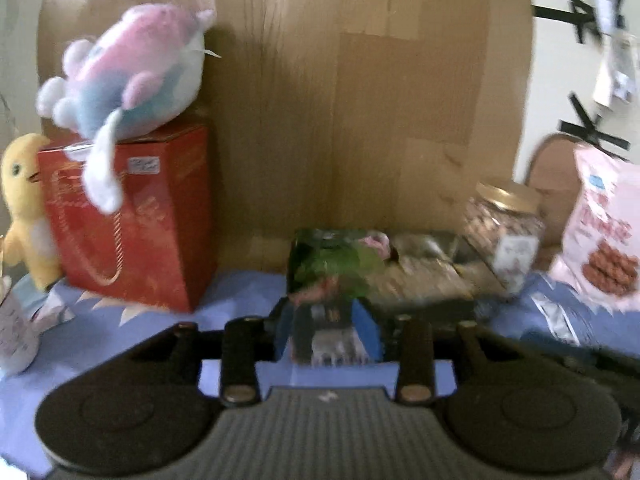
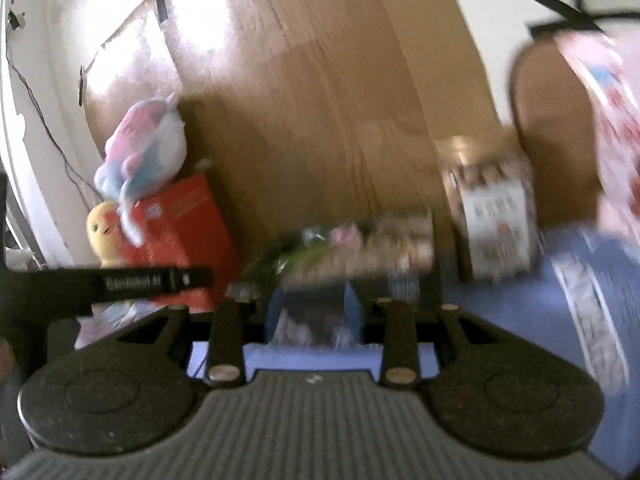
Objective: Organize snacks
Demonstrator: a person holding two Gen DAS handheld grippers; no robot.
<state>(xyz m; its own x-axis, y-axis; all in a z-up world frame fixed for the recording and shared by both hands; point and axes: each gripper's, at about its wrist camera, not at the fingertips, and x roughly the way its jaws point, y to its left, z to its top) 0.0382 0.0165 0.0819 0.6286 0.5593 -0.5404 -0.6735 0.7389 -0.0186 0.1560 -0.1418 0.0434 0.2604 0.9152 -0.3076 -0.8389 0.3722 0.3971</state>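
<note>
The left gripper (image 1: 327, 330) has its blue-padded jaws parted a little, and the near end of a green snack packet (image 1: 332, 268) sits in the gap between them; blur hides whether the pads press on it. From the right wrist view, the right gripper (image 2: 314, 312) likewise has its jaws narrowly apart, with the same green packet (image 2: 280, 260) just ahead of the tips and something crinkly and pale in the gap, too smeared to tell whether it is gripped. The packet is glossy, soft film with pink printing, lying flat on the blue cloth of the tabletop (image 1: 240, 292), its long axis running away from the jaws toward the cardboard backdrop (image 1: 320, 100). Beside it, to the right, lie flat clear-wrapped packs (image 1: 420, 272) of pale snacks. Further right a glass jar (image 1: 504, 232) with a gold metal lid stands tilted, next to a pink cookie bag (image 1: 600, 232). On the left a red cardboard box (image 1: 132, 220) carries a fluffy pastel plush (image 1: 132, 72), with a yellow plush (image 1: 24, 204) touching its side.
</note>
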